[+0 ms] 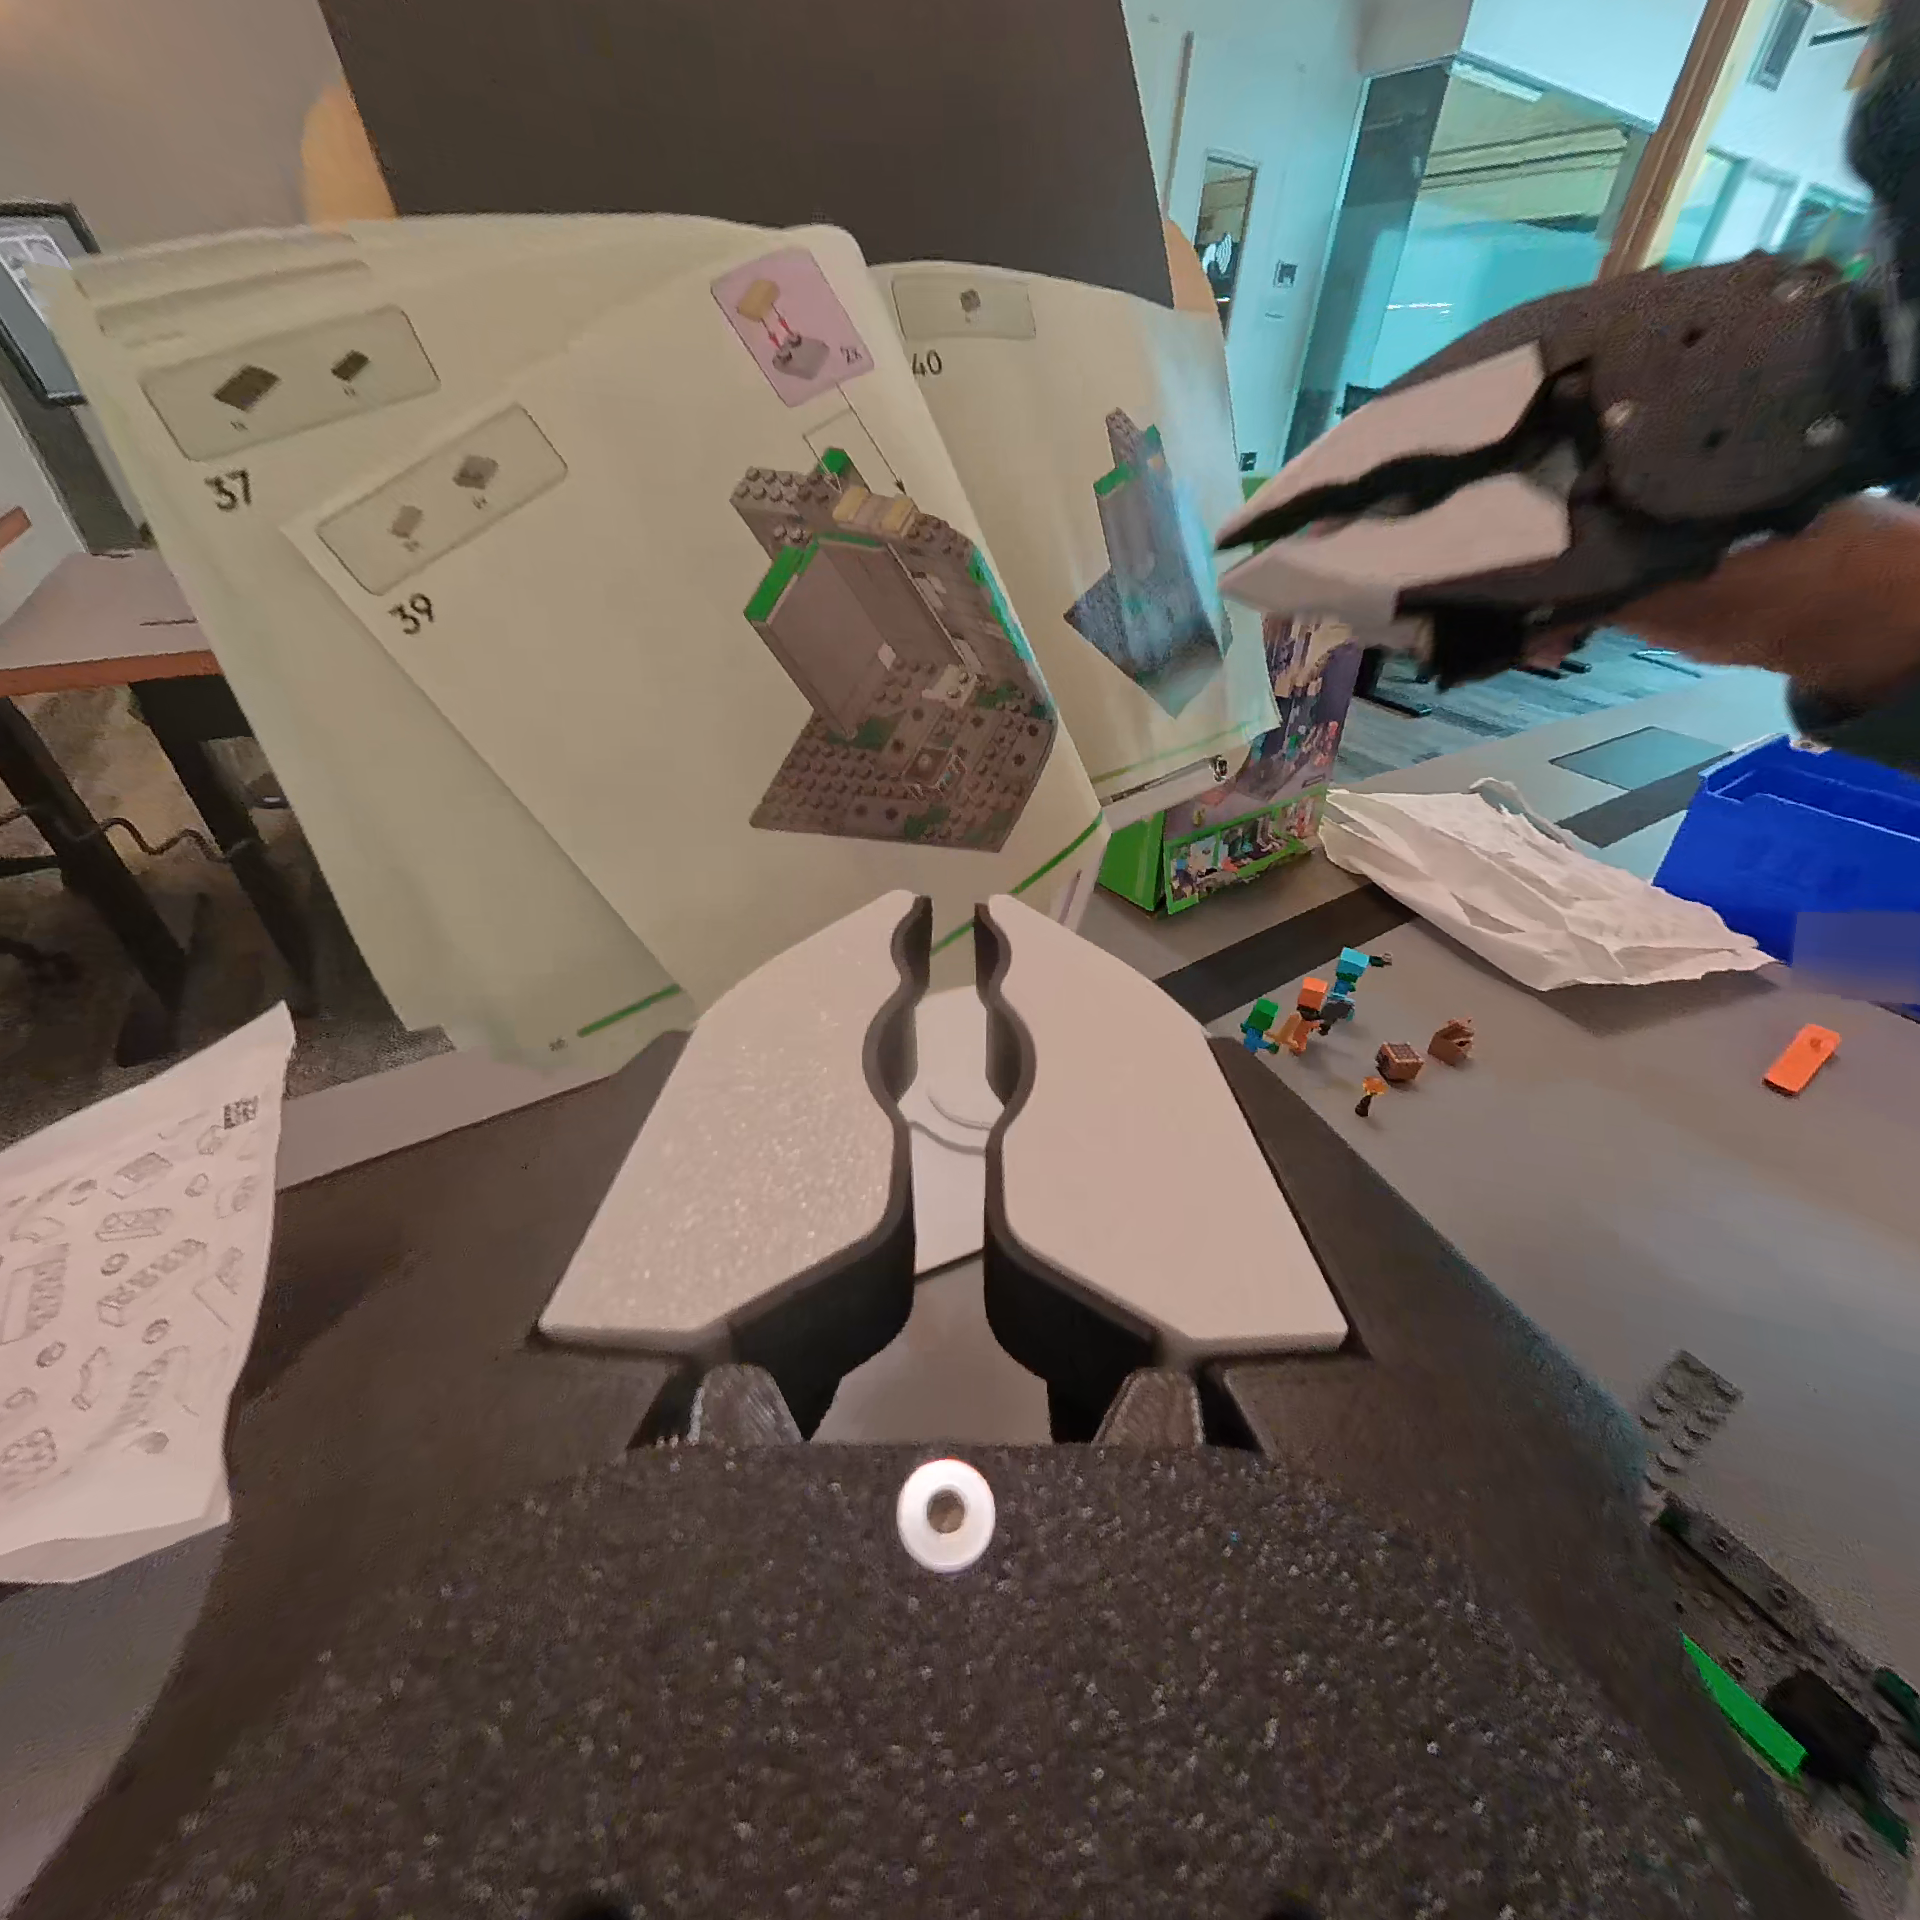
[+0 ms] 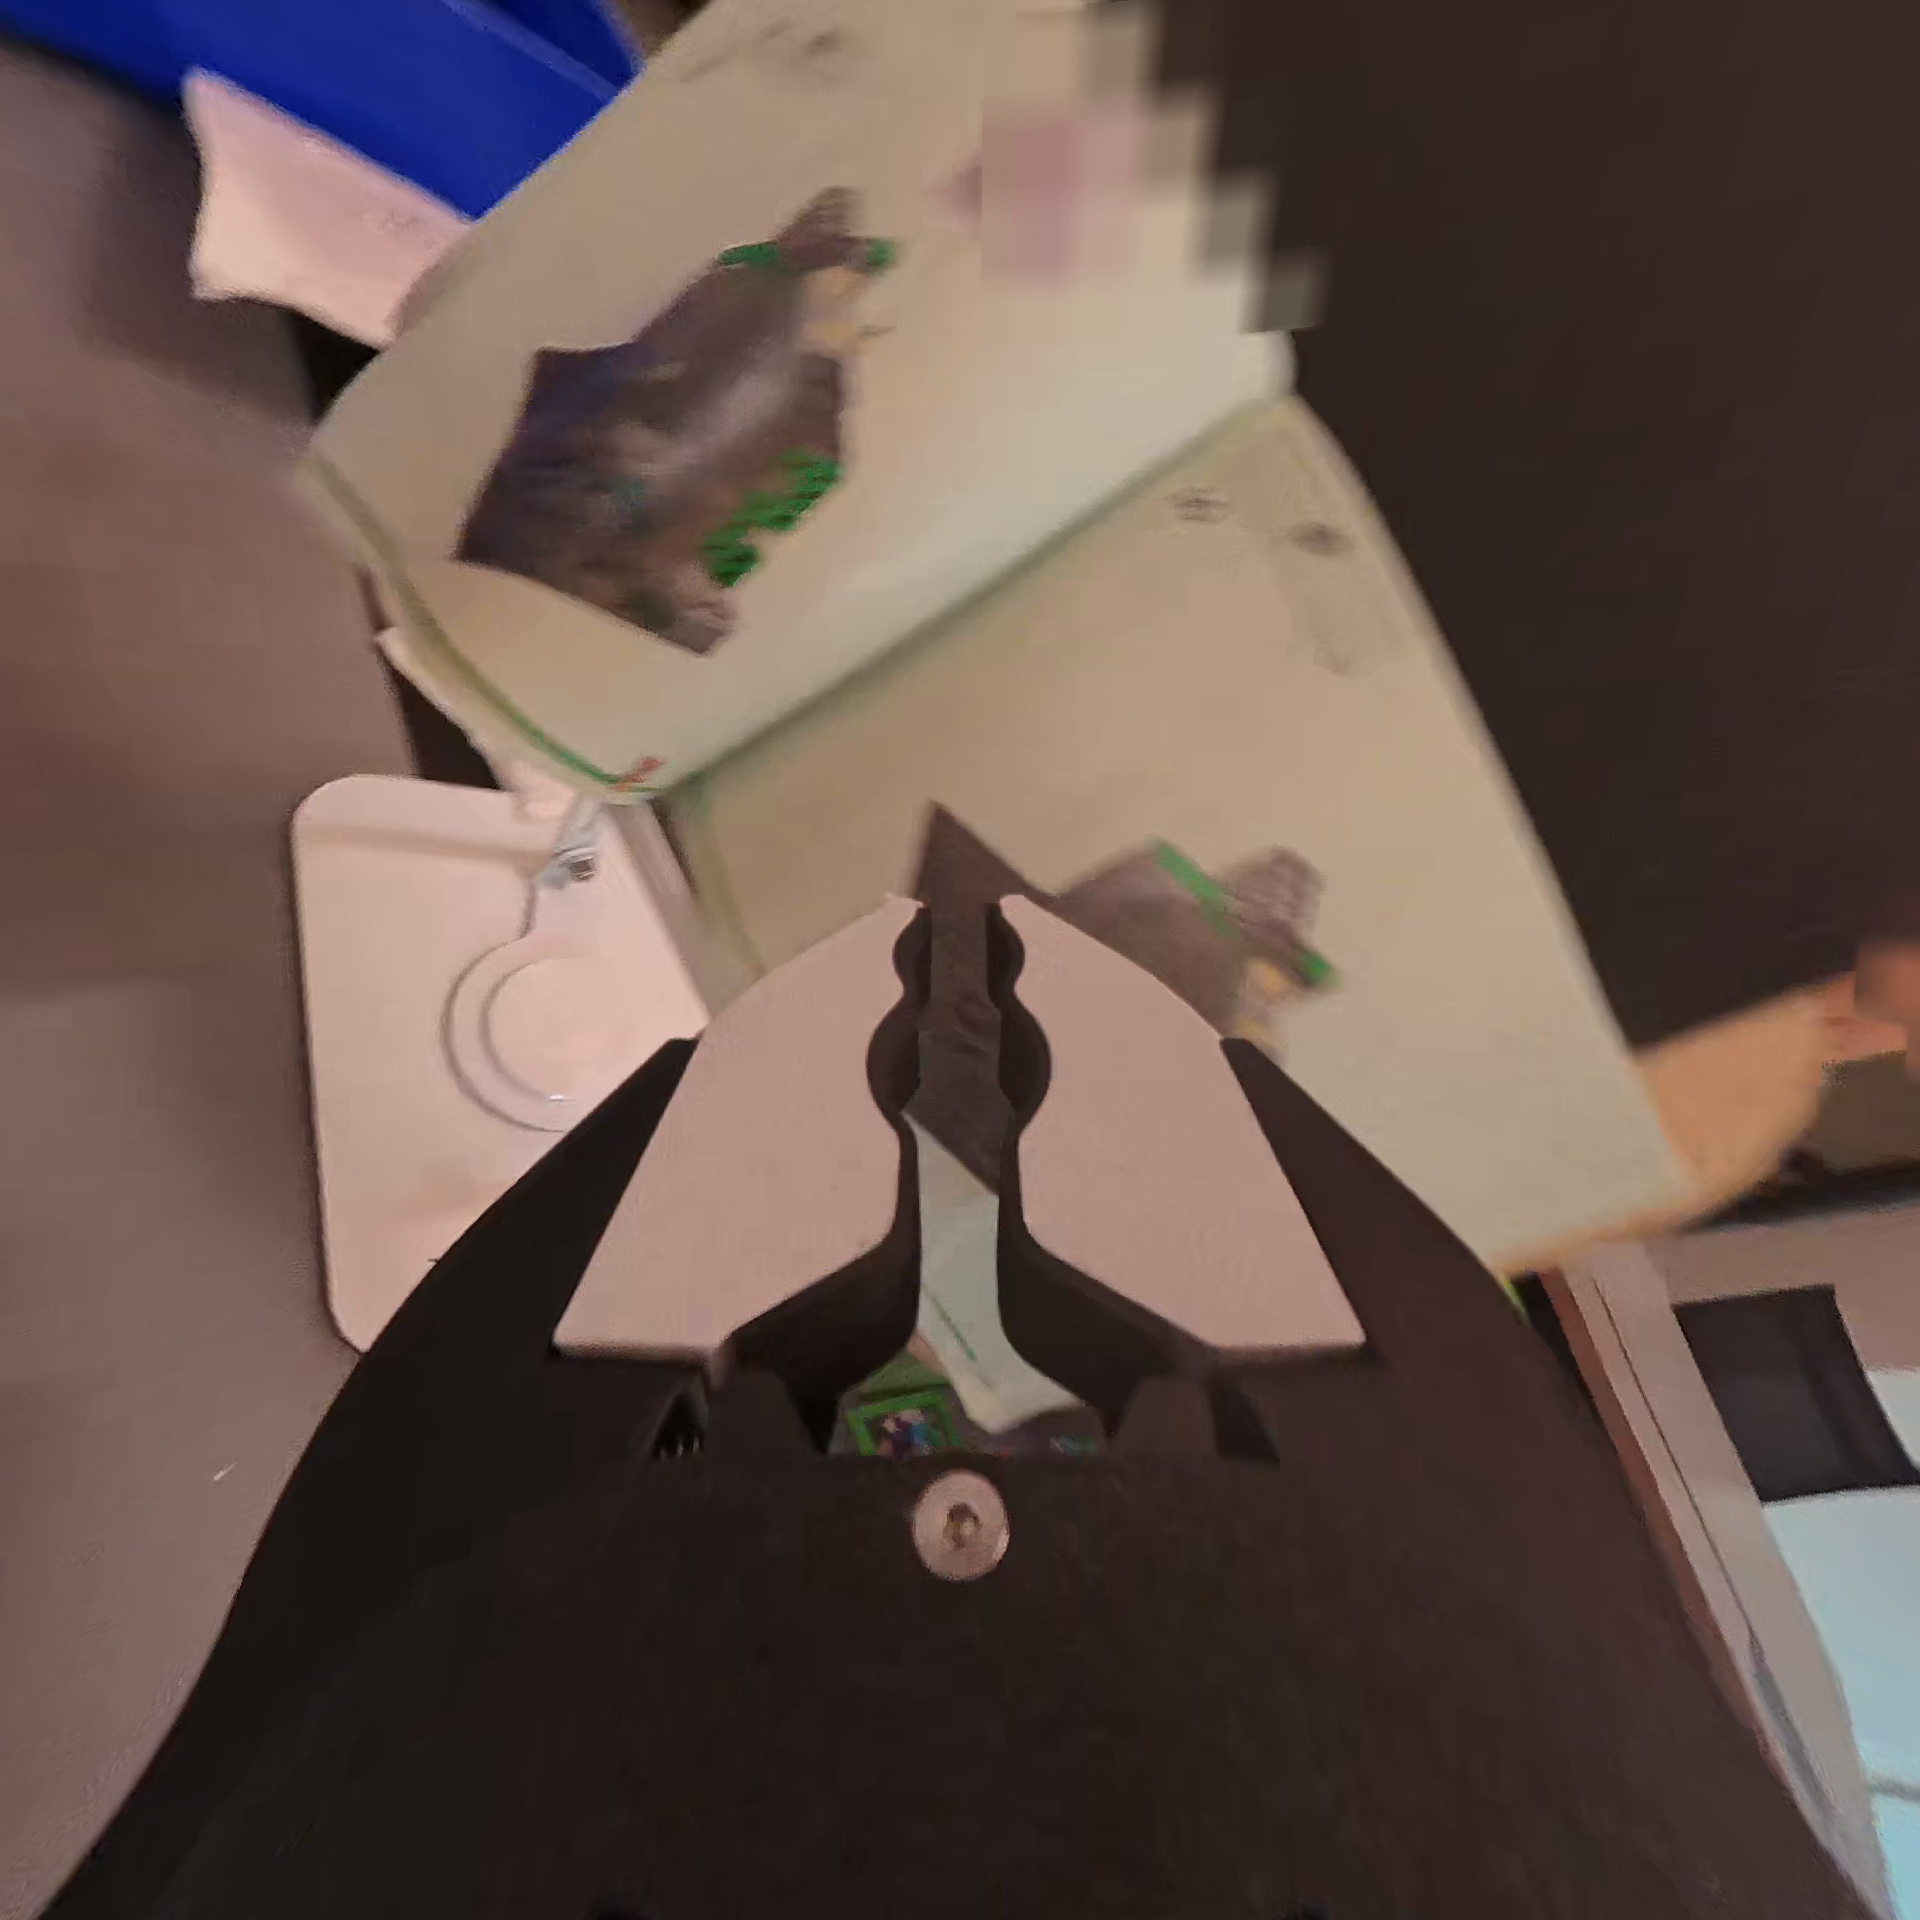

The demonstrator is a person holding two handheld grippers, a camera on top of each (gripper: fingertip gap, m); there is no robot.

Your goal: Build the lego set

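Observation:
The open instruction booklet stands upright on a white stand, with one page curled over and blurred. My left gripper is low in front of the booklet's bottom edge, jaws almost together, with nothing between them. My right gripper also has its jaws almost together; it shows in the left wrist view with its tips at the right page's outer edge. I cannot tell if it pinches that page. The dark grey build with a green piece lies at the lower right.
Small minifigures, two brown mini builds and an orange separator tool lie on the grey table. A crumpled white bag, a blue bin and the set's box are behind them. A printed parts sheet lies at the left. The grippers' ends are close to 20 cm from one another.

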